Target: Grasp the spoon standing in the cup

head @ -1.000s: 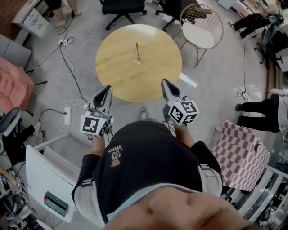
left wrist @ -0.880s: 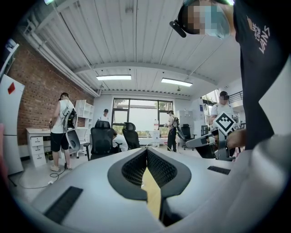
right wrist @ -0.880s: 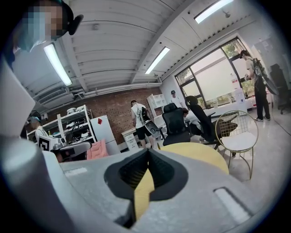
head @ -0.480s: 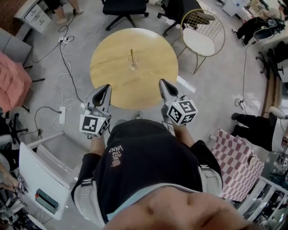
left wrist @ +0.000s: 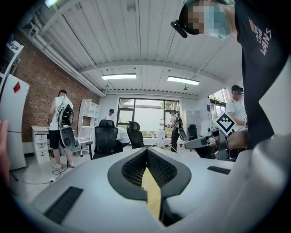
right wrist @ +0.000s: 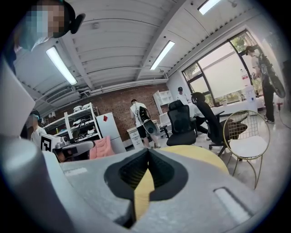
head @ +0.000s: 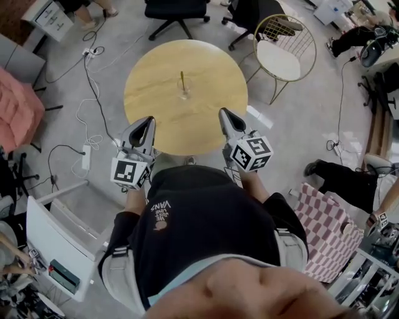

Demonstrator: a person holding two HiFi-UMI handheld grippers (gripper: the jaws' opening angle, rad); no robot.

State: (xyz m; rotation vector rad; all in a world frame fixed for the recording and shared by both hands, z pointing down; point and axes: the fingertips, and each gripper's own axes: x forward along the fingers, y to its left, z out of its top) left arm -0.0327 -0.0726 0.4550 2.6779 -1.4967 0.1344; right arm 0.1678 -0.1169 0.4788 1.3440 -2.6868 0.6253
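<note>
A slim gold-coloured spoon [head: 182, 79] stands upright in a small clear cup [head: 184, 93] near the middle of the round wooden table [head: 149, 118]. Both grippers hover at the table's near edge, well short of the cup. My left gripper [head: 149, 121] is to the cup's near left and my right gripper [head: 222, 113] to its near right. In the left gripper view the left gripper's [left wrist: 147, 152] jaws meet with nothing between them. In the right gripper view the right gripper's [right wrist: 148, 152] jaws also meet, and the table's yellow top [right wrist: 204, 157] shows behind them. Neither gripper view shows the cup.
A gold wire chair [head: 279, 47] with a white seat stands at the table's far right, and black office chairs [head: 174, 11] stand behind it. Cables [head: 87, 93] trail over the floor at left. A pink checked cloth [head: 330, 218] lies at right, a white panel [head: 62, 243] at left.
The table and cup have shifted slightly left and a little nearer in the head view. Both grippers keep their places, still shut. A person's legs at the right have moved.
</note>
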